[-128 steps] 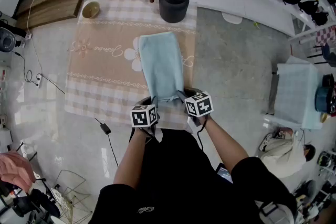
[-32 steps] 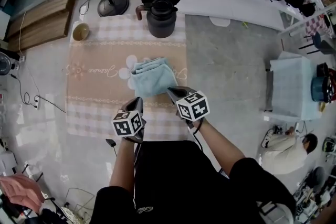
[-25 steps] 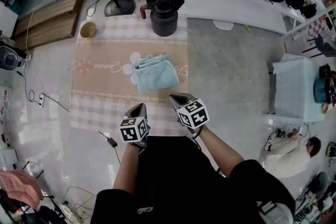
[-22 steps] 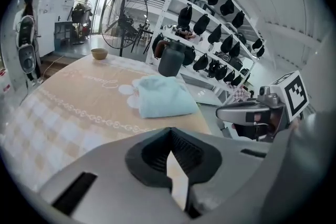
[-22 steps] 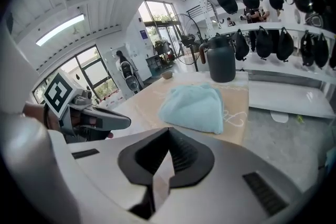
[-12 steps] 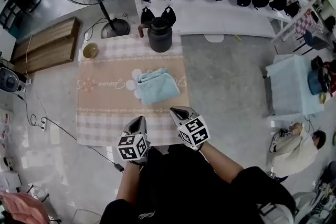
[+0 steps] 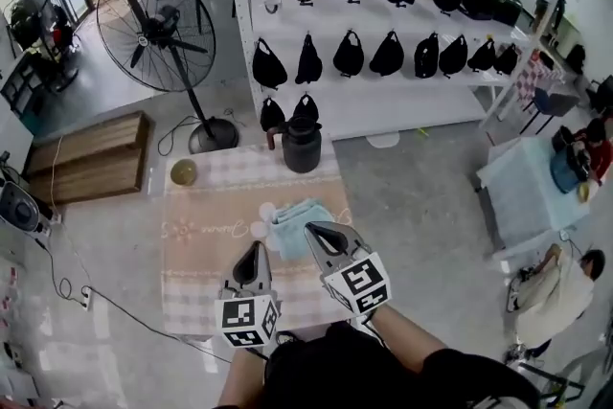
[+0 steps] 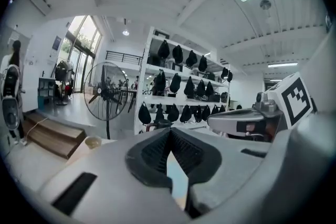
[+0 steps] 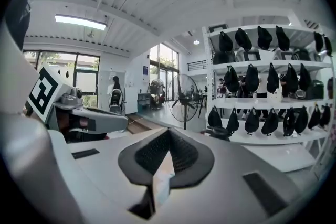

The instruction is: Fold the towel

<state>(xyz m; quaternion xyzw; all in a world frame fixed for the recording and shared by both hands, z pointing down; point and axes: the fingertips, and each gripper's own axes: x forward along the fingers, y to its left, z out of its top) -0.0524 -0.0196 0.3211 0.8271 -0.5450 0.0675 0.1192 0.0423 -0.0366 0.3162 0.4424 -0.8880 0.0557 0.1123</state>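
Grey left gripper (image 7: 254,251), right gripper (image 7: 317,231) closed

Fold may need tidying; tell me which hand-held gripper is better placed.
Probably right: the right hand-held gripper hangs nearer the towel, the left hand-held gripper off to its side; both shut, empty.

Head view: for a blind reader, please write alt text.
A folded light-blue towel lies on a beige checked mat on the floor. In front, the left tongs and right tongs are shut and empty; a black jug stands at the mat's far edge.

Head view down; gripper views seemingly level, sharing shelves (image 7: 374,22).
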